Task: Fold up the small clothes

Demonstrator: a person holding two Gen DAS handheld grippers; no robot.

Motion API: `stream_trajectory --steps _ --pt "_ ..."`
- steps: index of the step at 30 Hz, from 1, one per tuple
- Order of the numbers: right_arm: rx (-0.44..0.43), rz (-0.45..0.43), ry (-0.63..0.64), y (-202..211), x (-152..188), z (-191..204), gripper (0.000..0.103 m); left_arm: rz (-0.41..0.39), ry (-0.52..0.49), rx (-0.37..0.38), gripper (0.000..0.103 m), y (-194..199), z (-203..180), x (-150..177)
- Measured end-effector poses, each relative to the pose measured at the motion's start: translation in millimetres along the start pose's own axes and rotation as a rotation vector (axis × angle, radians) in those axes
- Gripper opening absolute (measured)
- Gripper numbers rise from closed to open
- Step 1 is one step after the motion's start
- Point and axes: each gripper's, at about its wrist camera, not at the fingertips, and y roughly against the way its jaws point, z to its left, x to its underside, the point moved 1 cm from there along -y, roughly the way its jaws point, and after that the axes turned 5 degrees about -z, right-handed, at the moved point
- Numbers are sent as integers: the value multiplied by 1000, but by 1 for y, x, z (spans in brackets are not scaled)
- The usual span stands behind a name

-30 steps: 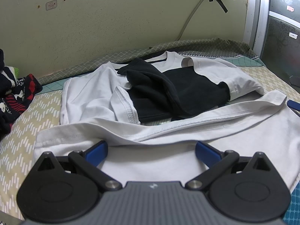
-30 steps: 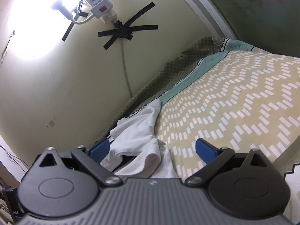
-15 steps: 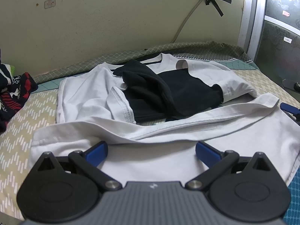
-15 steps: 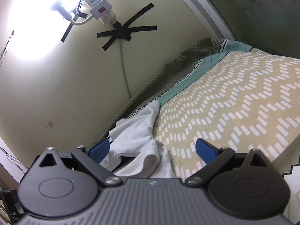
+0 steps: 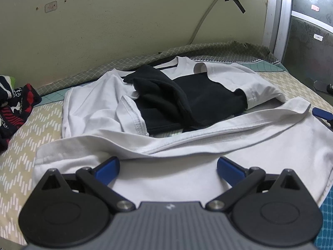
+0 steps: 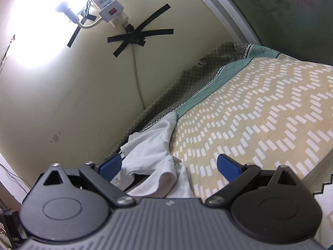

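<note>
Bedspread (image 5: 18,145) under crosswise white T-shirt (image 5: 187,145)

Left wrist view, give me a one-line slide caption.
Open left claw over a white shirt, with a black garment lying on it, on a patterned bed.

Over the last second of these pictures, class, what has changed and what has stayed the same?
Little changed: the left gripper drifted slightly, shifting its view; nothing was grasped or released. Both grippers stayed open, the right gripper kept its place, and the white cotton T-shirt and black folded garment lay unmoved.
</note>
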Motion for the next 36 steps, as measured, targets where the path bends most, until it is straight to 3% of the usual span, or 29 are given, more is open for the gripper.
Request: stream_trajectory --steps 36 --pt "1 -2 1 1 0 1 92 1 -15 -8 103 -2 -1 0"
